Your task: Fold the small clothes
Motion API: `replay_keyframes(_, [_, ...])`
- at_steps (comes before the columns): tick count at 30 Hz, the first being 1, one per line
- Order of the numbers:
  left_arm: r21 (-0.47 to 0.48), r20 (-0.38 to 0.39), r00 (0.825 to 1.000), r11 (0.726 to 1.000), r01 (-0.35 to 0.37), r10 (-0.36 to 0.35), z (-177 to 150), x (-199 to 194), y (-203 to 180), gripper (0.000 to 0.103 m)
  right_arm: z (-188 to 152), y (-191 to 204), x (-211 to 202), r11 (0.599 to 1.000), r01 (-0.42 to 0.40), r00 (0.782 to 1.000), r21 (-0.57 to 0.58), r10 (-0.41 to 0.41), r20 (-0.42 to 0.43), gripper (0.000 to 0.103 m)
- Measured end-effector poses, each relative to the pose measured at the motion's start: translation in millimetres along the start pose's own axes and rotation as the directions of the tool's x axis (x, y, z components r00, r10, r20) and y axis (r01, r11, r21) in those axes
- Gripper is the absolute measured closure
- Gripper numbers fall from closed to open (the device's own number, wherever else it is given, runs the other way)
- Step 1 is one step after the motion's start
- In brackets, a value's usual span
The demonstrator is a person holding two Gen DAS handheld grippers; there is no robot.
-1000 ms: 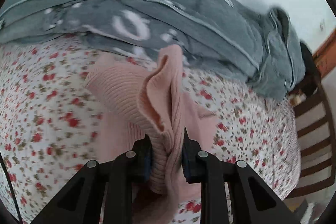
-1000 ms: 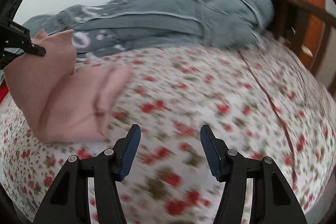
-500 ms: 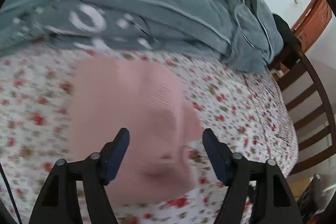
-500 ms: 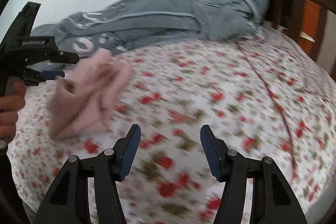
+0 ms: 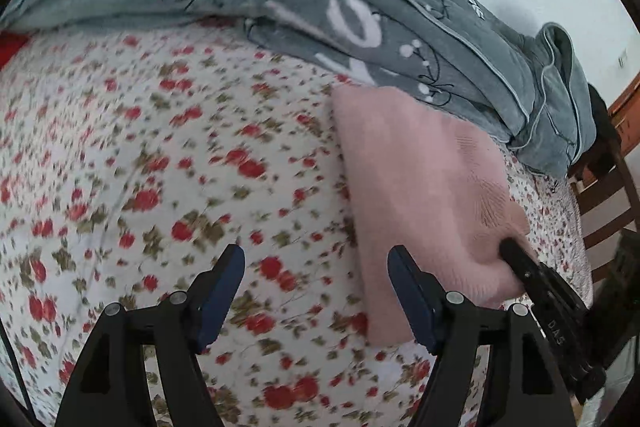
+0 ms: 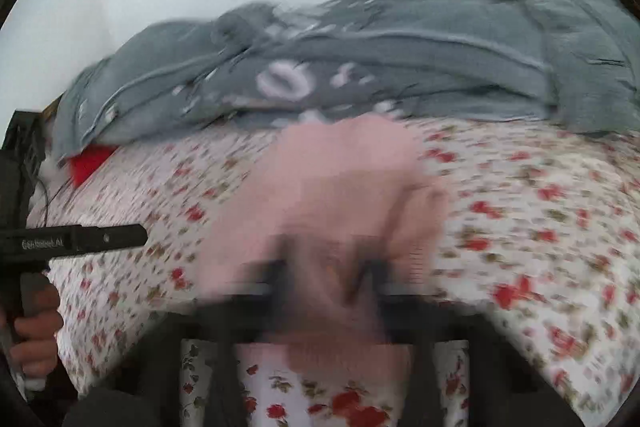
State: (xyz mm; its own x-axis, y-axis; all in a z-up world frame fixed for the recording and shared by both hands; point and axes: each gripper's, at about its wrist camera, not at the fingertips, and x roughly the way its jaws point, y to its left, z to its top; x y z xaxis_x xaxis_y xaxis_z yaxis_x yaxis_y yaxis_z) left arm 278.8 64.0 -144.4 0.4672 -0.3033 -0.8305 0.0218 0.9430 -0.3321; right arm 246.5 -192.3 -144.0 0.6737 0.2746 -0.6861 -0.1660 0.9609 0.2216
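A pink knitted garment (image 5: 420,187) lies flattened on the floral bedsheet (image 5: 160,167), close to the grey blanket. My left gripper (image 5: 316,259) is open over bare sheet just left of the garment, with nothing between its fingers. My right gripper (image 5: 514,253) reaches in from the lower right, and its black tip is sunk into the garment's near right corner. The right wrist view is heavily blurred; there the pink garment (image 6: 332,187) bunches between the jaws of my right gripper (image 6: 324,279), which is shut on it. The left gripper (image 6: 138,235) shows at the left, held by a hand (image 6: 32,339).
A rumpled grey blanket (image 5: 360,7) with white print runs along the far side of the bed against a pale wall. A dark wooden chair (image 5: 608,207) stands past the bed's right edge. Something red (image 6: 88,163) pokes out under the blanket at the left.
My left gripper let go of the pink garment, opened and slid left. The garment dropped flat onto the sheet. My right gripper swung over to it and shut on its corner.
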Motion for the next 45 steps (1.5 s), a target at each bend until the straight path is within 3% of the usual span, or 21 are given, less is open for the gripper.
replay_keyframes(2, [0.002,-0.003,1.000,1.000,0.009,-0.009,-4.5,-0.5,7.3,0.031,-7.2,-0.3,-19.3,0.999,0.030,0.997,-0.024,-0.028,0.077,0.095])
replay_keyframes(4, [0.012,0.007,1.000,1.000,0.024,-0.024,-7.6,-0.7,11.6,0.031,-18.1,-15.0,-39.9,0.999,0.009,0.991,0.033,-0.014,0.131,0.096])
replay_keyframes(6, [0.017,0.003,0.999,0.999,0.040,-0.040,-8.8,3.6,12.1,0.031,-36.3,-36.0,-41.5,0.991,0.027,0.994,0.127,-0.041,0.105,0.096])
replay_keyframes(9, [0.037,-0.020,0.997,0.996,0.075,-0.075,-9.7,13.1,2.0,0.031,-69.1,-56.7,-6.7,0.974,0.072,0.997,0.215,-0.068,-0.025,0.096])
replay_keyframes(13, [0.114,-0.036,0.994,0.988,0.102,-0.099,-13.7,19.7,-18.9,0.031,-73.4,-56.7,-8.6,0.970,0.079,0.997,0.229,-0.080,-0.002,0.093])
replay_keyframes(16, [0.141,-0.044,0.991,0.981,0.133,-0.128,-15.8,24.2,-26.4,0.031,-63.7,-52.5,-17.7,0.978,0.102,0.995,0.184,-0.100,-0.022,0.080])
replay_keyframes(18, [0.121,-0.052,0.981,0.974,0.192,-0.187,-15.7,27.0,-25.7,0.031,-57.1,-52.5,-27.1,0.981,0.096,0.995,0.168,-0.095,-0.010,0.071])
replay_keyframes(23, [0.088,-0.054,0.967,0.964,0.251,-0.247,-3.4,33.8,-31.4,0.030,-23.7,-53.4,-43.6,0.983,0.047,0.997,0.177,-0.057,0.052,0.034])
replay_keyframes(25, [0.064,-0.063,0.963,0.962,0.265,-0.261,6.1,39.4,-33.6,0.030,-5.5,-56.7,-35.2,0.981,0.036,0.997,0.190,-0.047,0.054,0.029])
replay_keyframes(29, [0.029,-0.074,0.962,0.964,0.265,-0.262,22.0,53.9,-31.7,0.030,19.4,-73.4,-3.1,0.966,0.019,1.000,0.259,-0.021,0.004,0.029])
replay_keyframes(34, [-0.041,-0.135,0.945,0.954,0.296,-0.299,35.4,92.2,-27.0,0.030,18.3,-89.1,47.8,0.964,0.094,0.988,0.248,-0.060,-0.140,0.028])
replay_keyframes(37, [-0.062,-0.159,0.929,0.942,0.328,-0.334,36.7,110.0,-28.1,0.030,5.7,-104.6,58.5,0.961,0.073,0.989,0.268,-0.035,-0.144,0.018])
replay_keyframes(40, [-0.056,-0.175,0.915,0.932,0.359,-0.363,38.6,126.0,-35.7,0.030,1.7,-119.2,63.6,0.940,0.016,0.988,0.342,0.038,-0.149,0.018])
replay_keyframes(42, [-0.063,-0.175,0.907,0.923,0.379,-0.384,39.8,132.9,-38.0,0.035,5.1,-116.4,65.7,0.942,0.004,0.987,0.334,0.049,-0.150,0.029])
replay_keyframes(43, [-0.074,-0.181,0.897,0.915,0.396,-0.403,39.8,136.8,-39.1,0.043,7.3,-112.2,68.1,0.948,-0.023,0.986,0.318,0.074,-0.151,0.041])
replay_keyframes(45, [-0.087,-0.182,0.895,0.913,0.399,-0.408,41.2,138.3,-39.1,0.050,8.7,-109.2,73.3,0.945,-0.060,0.981,0.321,0.115,-0.155,0.043])
